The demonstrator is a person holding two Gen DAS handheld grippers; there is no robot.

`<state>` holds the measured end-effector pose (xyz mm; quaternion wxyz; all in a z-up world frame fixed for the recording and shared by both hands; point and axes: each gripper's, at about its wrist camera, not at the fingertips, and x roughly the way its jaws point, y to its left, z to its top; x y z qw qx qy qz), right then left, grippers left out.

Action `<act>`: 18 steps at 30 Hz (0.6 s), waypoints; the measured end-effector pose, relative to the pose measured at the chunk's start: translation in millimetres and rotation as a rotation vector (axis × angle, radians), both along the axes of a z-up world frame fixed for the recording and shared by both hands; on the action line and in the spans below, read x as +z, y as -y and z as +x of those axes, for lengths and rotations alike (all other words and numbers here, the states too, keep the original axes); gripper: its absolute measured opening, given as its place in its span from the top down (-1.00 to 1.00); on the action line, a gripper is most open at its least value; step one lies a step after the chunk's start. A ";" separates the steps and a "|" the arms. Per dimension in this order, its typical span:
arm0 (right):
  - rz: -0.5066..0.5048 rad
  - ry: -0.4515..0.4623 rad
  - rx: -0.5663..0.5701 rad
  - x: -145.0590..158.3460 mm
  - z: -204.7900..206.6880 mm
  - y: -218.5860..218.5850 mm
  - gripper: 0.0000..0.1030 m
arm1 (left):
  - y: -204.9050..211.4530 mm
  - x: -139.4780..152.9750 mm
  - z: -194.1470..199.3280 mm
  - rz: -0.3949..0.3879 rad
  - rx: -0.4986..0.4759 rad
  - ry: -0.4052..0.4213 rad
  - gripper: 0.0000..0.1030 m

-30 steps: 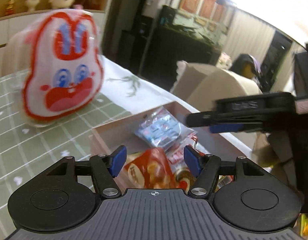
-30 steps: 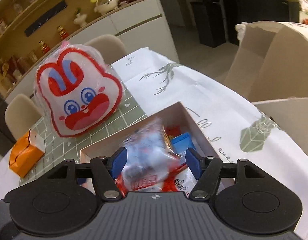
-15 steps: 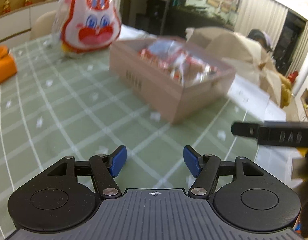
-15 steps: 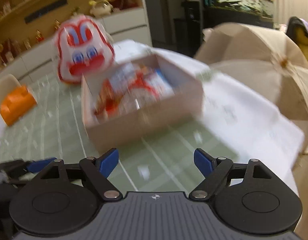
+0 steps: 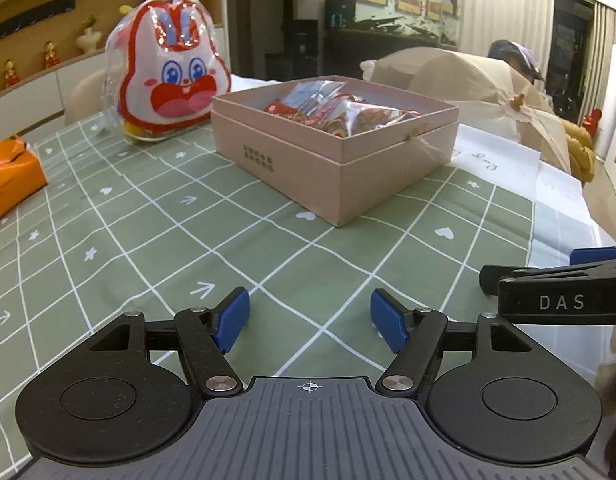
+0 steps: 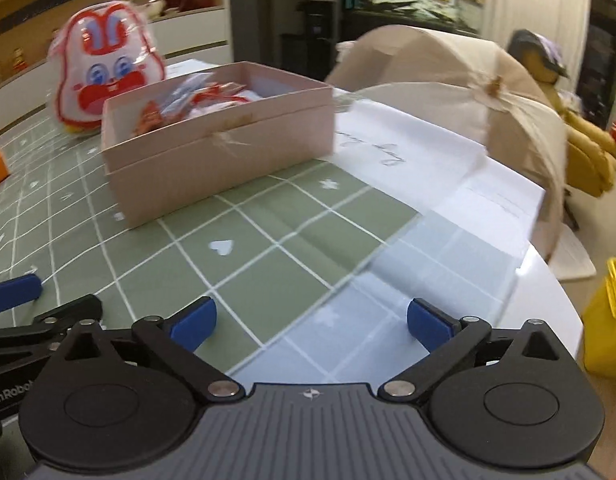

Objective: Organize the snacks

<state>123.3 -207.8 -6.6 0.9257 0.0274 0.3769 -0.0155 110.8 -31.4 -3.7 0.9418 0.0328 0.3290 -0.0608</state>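
Note:
A pink cardboard box (image 5: 340, 168) stands on the green checked tablecloth (image 5: 147, 224) and holds several snack packets (image 5: 340, 110). It also shows in the right wrist view (image 6: 211, 148). A clear bag printed with a red and white rabbit (image 5: 169, 76) stands behind the box, and shows in the right wrist view (image 6: 105, 68) too. My left gripper (image 5: 310, 318) is open and empty, low over the cloth in front of the box. My right gripper (image 6: 312, 320) is open and empty, near the table's right front edge.
An orange carton (image 5: 9, 178) lies at the left edge of the table. White paper (image 6: 428, 160) covers the table's right side. Covered chairs (image 5: 468, 76) stand behind the table. A yellow bin (image 6: 612, 312) sits off the table at right.
Both grippers pulled back from over the box, empty, down to the front of the table. The box with its packets now lies well ahead of them.

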 end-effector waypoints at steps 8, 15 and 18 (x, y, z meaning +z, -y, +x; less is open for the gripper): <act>0.001 0.077 0.063 -6.6 -11.1 5.0 -1.00 | 1.2 -0.6 1.0 0.001 0.002 0.004 -0.44; 0.003 0.075 0.081 -5.8 -10.2 2.9 -1.00 | 1.4 -0.8 1.3 0.002 0.003 0.005 -0.44; 0.003 0.075 0.081 -5.8 -10.2 3.0 -1.00 | 1.1 -0.8 1.3 0.001 0.002 0.005 -0.44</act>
